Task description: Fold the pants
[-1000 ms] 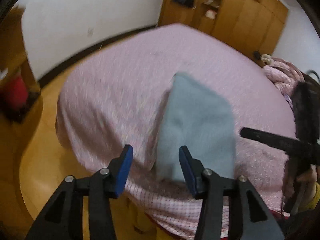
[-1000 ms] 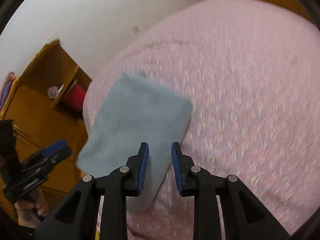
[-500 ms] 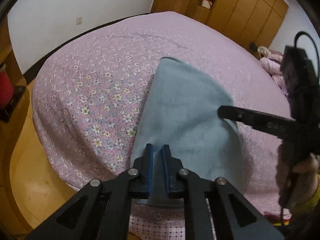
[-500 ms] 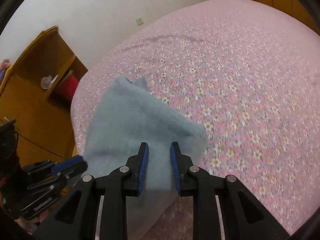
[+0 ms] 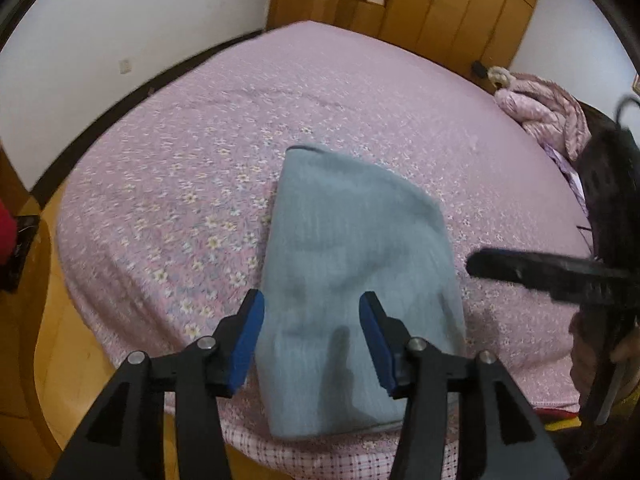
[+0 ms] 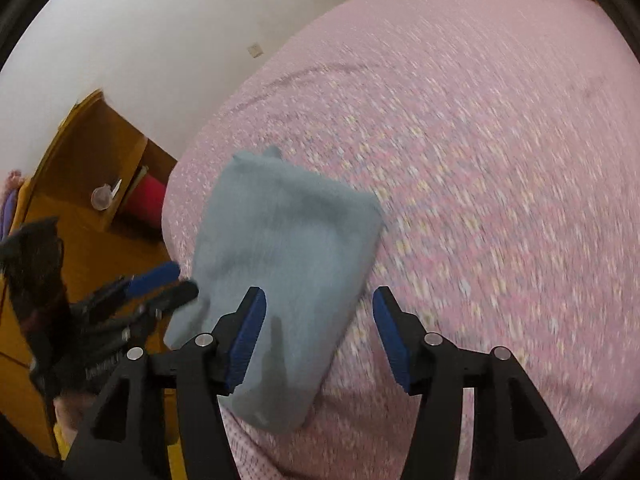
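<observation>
Both your left gripper [image 5: 311, 338] and right gripper [image 6: 319, 338] have released, jaws wide, empty. Folded grey-blue pants [image 5: 352, 280] lie flat at the bed's [image 5: 360, 92] near edge; open bedspread extends far and right.

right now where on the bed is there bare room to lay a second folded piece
Free: the wide floral bedspread beyond the folded blue pants, toward the wardrobe, and the strip left of the pants toward the wall-side edge. Crowded: the near edge, where the pants lie under the open left gripper and open right gripper, and the far right corner with the pink quilted jacket.
</observation>
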`<state>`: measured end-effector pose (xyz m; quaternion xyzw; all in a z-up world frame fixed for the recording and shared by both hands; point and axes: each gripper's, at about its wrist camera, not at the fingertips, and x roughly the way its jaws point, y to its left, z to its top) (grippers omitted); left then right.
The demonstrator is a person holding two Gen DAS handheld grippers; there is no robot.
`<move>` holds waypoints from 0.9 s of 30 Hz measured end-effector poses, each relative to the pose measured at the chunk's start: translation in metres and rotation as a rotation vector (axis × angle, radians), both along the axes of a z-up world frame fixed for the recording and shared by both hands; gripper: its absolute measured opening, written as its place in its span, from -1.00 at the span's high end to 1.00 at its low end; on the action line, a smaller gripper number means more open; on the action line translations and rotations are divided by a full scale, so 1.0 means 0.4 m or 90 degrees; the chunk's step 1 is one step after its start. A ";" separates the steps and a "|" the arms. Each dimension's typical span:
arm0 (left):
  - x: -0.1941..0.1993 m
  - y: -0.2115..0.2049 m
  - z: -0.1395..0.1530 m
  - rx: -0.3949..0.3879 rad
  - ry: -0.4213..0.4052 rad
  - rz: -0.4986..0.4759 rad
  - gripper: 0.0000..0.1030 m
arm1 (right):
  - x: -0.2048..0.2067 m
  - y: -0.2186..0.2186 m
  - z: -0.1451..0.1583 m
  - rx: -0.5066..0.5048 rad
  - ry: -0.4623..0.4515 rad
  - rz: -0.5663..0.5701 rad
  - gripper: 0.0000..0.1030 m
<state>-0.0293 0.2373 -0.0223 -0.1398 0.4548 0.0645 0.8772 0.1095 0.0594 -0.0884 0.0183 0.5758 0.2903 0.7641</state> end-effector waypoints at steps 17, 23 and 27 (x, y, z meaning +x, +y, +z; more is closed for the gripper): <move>0.087 0.036 -0.092 -0.054 0.041 -0.048 -0.23 | 0.009 0.001 -0.128 0.043 0.061 -0.011 -0.23; 0.113 0.049 -0.113 -0.098 0.052 -0.037 -0.32 | 0.008 0.019 -0.122 0.045 0.045 -0.003 -0.35; 0.117 0.041 -0.111 -0.104 0.047 -0.038 -0.18 | 0.002 0.048 -0.116 0.034 0.018 0.017 0.11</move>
